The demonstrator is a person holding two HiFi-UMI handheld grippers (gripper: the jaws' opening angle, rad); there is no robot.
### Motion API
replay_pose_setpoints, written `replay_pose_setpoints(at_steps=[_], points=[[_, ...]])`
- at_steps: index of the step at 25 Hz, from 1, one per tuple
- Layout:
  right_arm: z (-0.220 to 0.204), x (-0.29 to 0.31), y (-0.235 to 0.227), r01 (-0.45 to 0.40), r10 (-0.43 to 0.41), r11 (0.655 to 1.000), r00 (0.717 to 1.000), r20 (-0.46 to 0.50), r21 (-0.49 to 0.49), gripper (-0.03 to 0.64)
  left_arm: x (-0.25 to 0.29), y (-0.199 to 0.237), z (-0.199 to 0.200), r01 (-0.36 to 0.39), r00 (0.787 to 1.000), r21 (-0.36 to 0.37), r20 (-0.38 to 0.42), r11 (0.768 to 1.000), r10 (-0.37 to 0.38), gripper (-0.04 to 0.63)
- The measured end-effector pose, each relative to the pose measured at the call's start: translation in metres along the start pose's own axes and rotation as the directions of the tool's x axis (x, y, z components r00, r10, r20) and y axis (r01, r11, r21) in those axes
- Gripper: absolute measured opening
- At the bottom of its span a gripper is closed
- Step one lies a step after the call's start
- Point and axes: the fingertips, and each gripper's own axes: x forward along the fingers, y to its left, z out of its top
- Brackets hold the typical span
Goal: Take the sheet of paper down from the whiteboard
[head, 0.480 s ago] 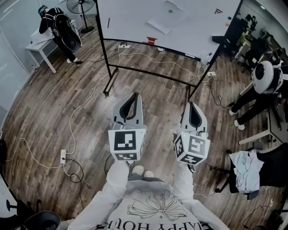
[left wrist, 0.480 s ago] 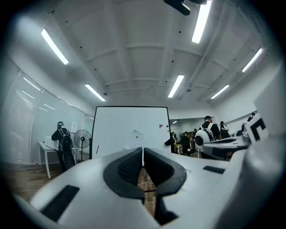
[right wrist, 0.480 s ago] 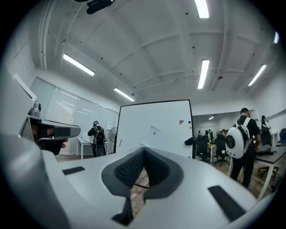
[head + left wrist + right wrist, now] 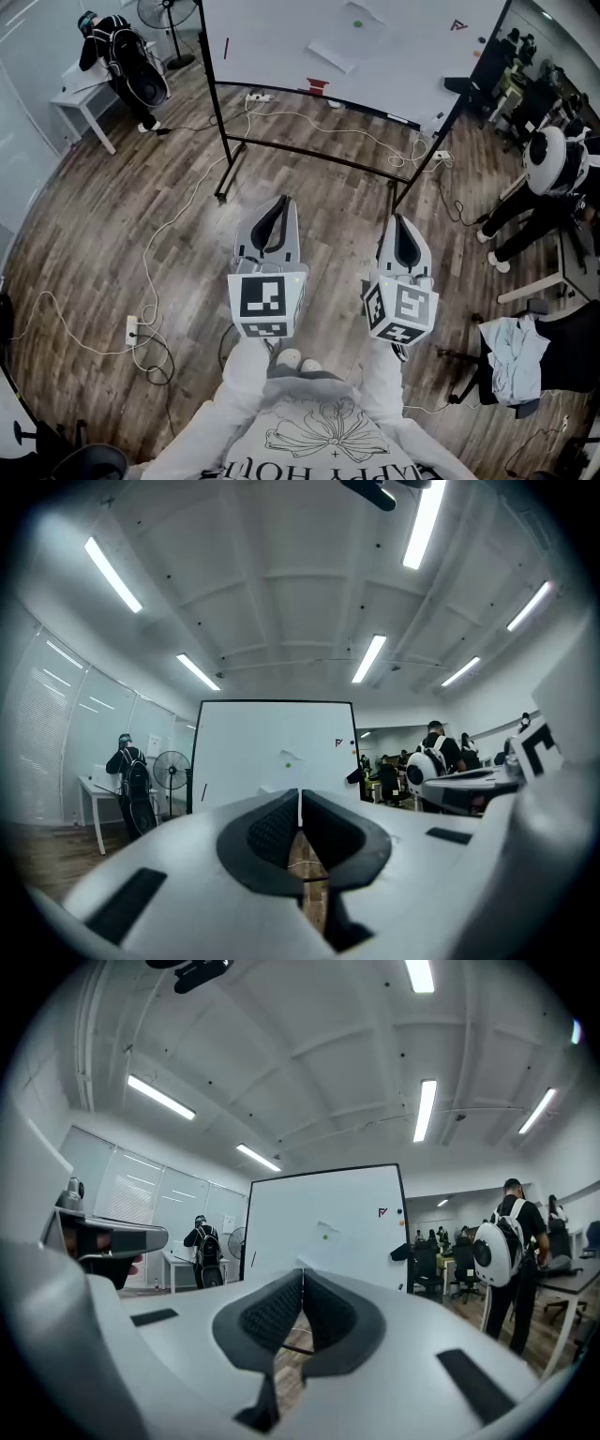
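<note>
The whiteboard (image 4: 412, 47) stands on its dark frame some way ahead of me, across the wood floor. A white sheet of paper (image 4: 345, 39) hangs on it under a small green magnet (image 4: 355, 23). My left gripper (image 4: 284, 200) and right gripper (image 4: 397, 217) are held side by side in front of my body. Both point level at the board, well short of it, with jaws shut and nothing between them. In the left gripper view the shut tips (image 4: 300, 794) sit below the paper (image 4: 281, 757). In the right gripper view the tips (image 4: 303, 1272) line up under the paper (image 4: 323, 1229).
Cables and a power strip (image 4: 132, 327) lie on the floor between me and the board's legs (image 4: 223, 192). A person with a backpack (image 4: 117, 52) stands at a white table on the far left, beside a fan (image 4: 169, 13). Another person (image 4: 548, 169) and a chair with cloth (image 4: 516, 354) are at the right.
</note>
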Motion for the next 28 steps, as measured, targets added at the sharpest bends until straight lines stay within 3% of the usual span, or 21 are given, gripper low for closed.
replay_pose_setpoints(at_steps=[16,28], points=[[-0.021,0.045,0.020,0.025,-0.024,1.000,0.999,-0.045,0.012,0.003,0.042,0.037,-0.024,0.024,0.999,-0.007,-0.043,1.000,-0.024,0.012],[-0.025,0.153,-0.009,-0.018,0.018,1.000,0.999,-0.028,-0.001,0.005,0.147,0.050,-0.038,-0.002,0.999,-0.009,-0.047,1.000,0.001,0.012]])
